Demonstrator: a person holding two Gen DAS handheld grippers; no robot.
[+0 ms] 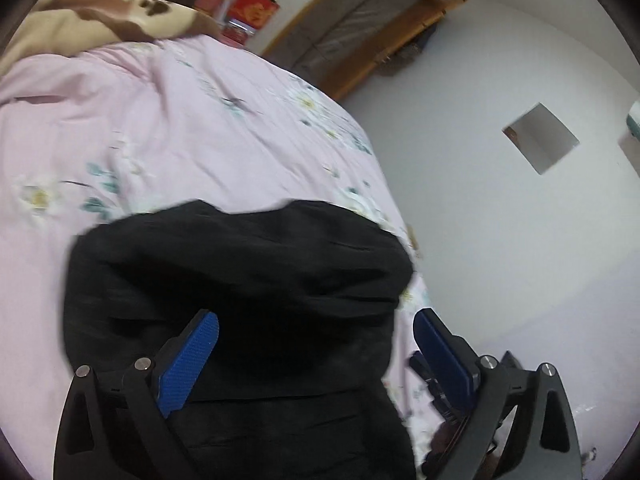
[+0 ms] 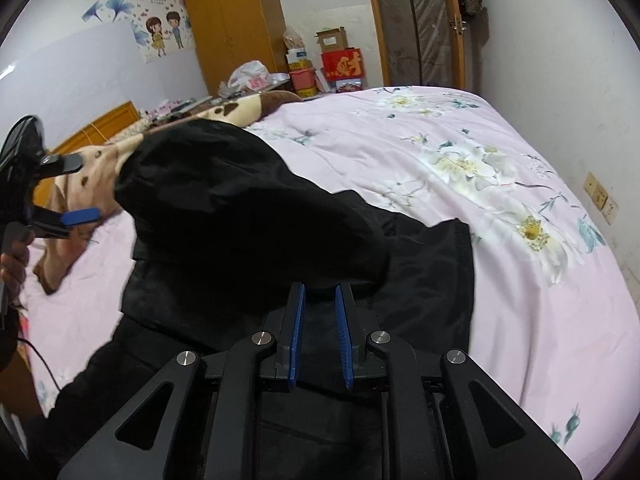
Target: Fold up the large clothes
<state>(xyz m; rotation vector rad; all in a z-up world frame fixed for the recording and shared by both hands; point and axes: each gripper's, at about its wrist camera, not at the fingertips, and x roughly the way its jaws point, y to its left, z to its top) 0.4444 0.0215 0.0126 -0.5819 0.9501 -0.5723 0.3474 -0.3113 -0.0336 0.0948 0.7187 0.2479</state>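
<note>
So the right gripper (image 2: pixel 320 292) has its blue pads (image 2: pixel 297 336) pulled in close with just a narrow gap between them, and a raised fold of the black garment (image 2: pixel 248 208) sits right at the tips. I honestly can't tell whether the cloth is actually pinched there or just bunched up against the fingers, since everything is black on black. The left gripper (image 1: pixel 316 320) is spread wide, one blue pad (image 1: pixel 188 364) lying over the dark fabric and the other off past the garment's edge, above the pink sheet, so it isn't gripping anything. In the right wrist view you can also see that left gripper (image 2: pixel 86 190) over on the left side, jaws apart, right at the lifted end of the garment, with the person's hand (image 2: pixel 14 264) on its handle. The garment itself is a big black piece lying across the near part of the bed, partly flat on the pink floral bedsheet (image 2: pixel 500 168) and partly humped up in a thick roll. Further back there's a tan and brown blanket (image 2: pixel 240 110) bunched near the headboard side, then a pile of boxes with a red one (image 2: pixel 342 63) on top, a wooden wardrobe (image 2: pixel 232 20), and cartoon wall stickers (image 2: pixel 160 34) on the white wall.
</note>
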